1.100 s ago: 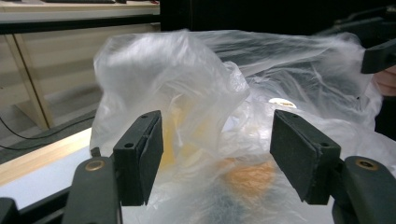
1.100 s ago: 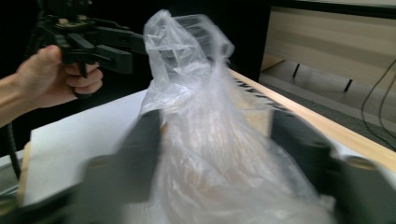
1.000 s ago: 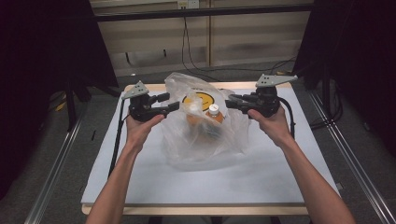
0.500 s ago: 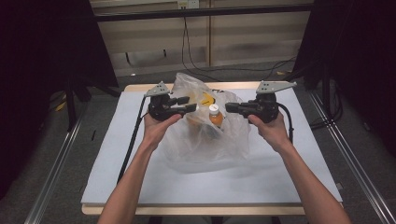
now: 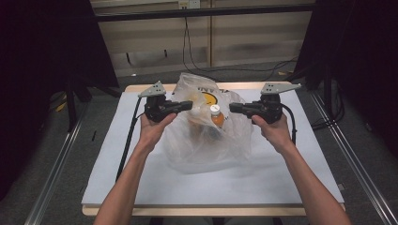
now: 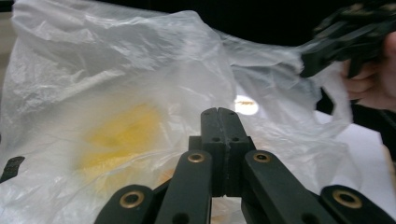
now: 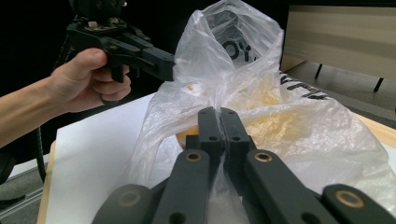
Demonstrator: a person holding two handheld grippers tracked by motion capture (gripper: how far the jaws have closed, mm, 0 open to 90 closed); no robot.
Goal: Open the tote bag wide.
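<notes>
We hold the left gripper (image 5: 190, 106) and the right gripper (image 5: 232, 108) clenched on opposite edges of the plastic bag (image 5: 206, 140), which stands mid-table (image 5: 141, 187). Inside it stands an orange bottle (image 5: 216, 116).

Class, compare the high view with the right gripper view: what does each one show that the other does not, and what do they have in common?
High view alone: the whole white table from above, both forearms, the right gripper seen from outside, and an orange bottle with a white cap inside the bag.

Right gripper view alone: that gripper's own black jaws close up, shut on a fold of the plastic, and black lettering on the film.

Shared: the clear plastic bag and the left gripper in its hand, at the bag's far edge.
</notes>
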